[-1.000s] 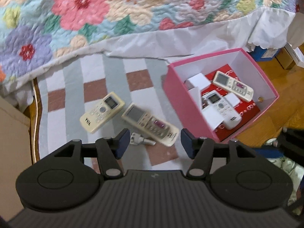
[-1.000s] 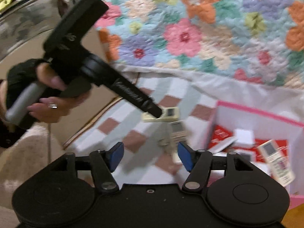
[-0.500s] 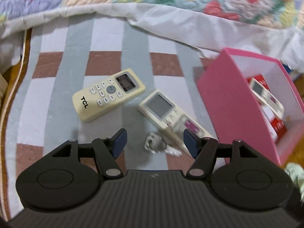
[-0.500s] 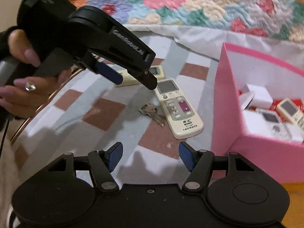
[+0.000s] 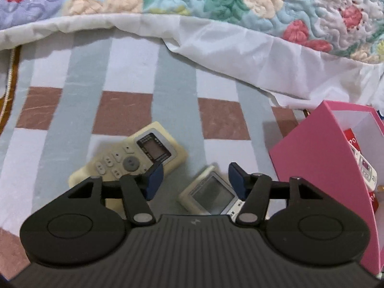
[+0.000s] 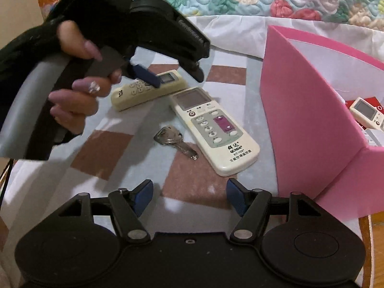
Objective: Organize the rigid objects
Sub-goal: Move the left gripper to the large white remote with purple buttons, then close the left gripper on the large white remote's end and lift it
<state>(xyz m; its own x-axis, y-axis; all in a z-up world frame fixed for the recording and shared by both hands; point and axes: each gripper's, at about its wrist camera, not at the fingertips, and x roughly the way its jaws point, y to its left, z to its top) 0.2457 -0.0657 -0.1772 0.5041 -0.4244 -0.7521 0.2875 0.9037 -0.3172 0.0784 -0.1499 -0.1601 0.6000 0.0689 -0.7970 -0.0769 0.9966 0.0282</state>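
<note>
Left gripper [image 5: 195, 180] jaws closing, nothing clamped; TCL remote [image 6: 146, 90] seen under its left finger, left of white remote [image 6: 213, 127]. Right gripper [image 6: 189, 198] jaws opening, empty, held short of the white remote, marked QUNDA. Keys [image 6: 176, 141] beside it; pink box [image 6: 312, 124] to its right.

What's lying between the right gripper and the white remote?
In the right wrist view, a bunch of keys lies on the checked cloth between the right gripper and the white remote.
</note>
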